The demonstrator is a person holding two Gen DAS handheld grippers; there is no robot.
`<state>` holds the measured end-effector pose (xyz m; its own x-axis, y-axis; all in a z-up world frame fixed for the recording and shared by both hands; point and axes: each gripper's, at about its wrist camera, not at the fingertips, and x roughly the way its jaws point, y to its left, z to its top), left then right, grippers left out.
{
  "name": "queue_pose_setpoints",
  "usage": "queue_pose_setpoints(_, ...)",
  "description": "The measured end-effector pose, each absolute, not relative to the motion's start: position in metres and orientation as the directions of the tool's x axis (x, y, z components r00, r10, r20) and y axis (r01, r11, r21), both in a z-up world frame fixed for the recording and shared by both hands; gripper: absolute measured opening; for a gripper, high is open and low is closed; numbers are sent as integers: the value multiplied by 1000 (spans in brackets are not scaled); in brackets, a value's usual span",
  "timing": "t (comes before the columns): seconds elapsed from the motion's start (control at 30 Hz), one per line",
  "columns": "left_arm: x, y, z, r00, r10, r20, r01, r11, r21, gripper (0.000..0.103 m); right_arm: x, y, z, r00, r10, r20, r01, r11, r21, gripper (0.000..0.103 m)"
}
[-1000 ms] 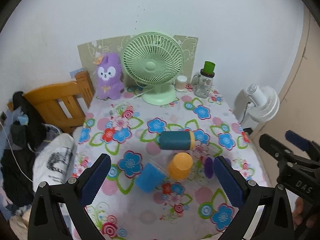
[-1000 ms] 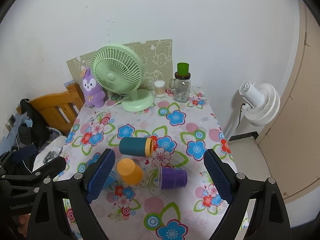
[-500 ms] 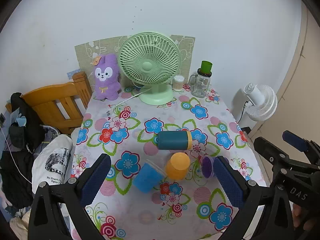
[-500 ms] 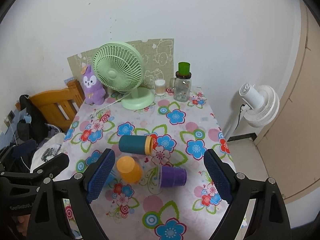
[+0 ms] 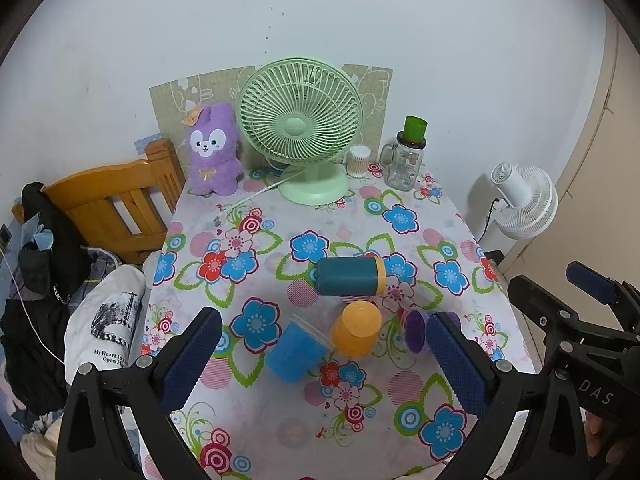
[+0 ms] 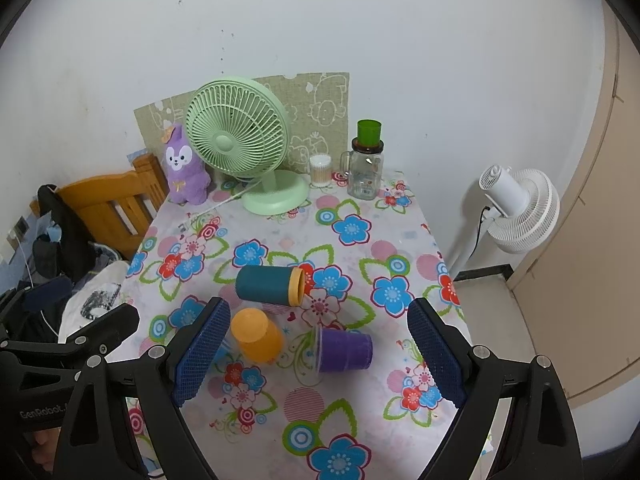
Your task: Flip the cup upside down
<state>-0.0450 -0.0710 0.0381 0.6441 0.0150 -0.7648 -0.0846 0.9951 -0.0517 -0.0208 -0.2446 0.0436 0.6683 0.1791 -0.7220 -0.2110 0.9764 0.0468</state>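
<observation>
Four cups sit near the middle of the flowery table. The teal cup with a yellow rim lies on its side, farthest from us. The purple cup lies on its side too, to the right, with its open mouth facing left. The blue cup lies tipped over on the left. The orange cup is between them, bottom up, and it looks already turned over.

All four look like small plastic cups. I think they are light and stiff but smooth, so one could slip or roll away. A good place to hold one is around the middle of its round side, squeezing gently.

The left gripper has its two blue pads wide apart and holds nothing. The right gripper is wide apart too and holds nothing. Both hang above the near side of the table, not touching any cup.

Far back stand one green fan, one purple bunny toy, one glass jar with a green cup on top, and one small tub of cotton swabs. One white fan stands on the floor at the right.
</observation>
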Motion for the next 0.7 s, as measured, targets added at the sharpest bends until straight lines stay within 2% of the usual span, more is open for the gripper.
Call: queue_pose_setpoints(0.7,-41,-70,28,621,11,-783,-88,994,-56,103,-13,-243,32,642,190,-743,-217,974,61,92)
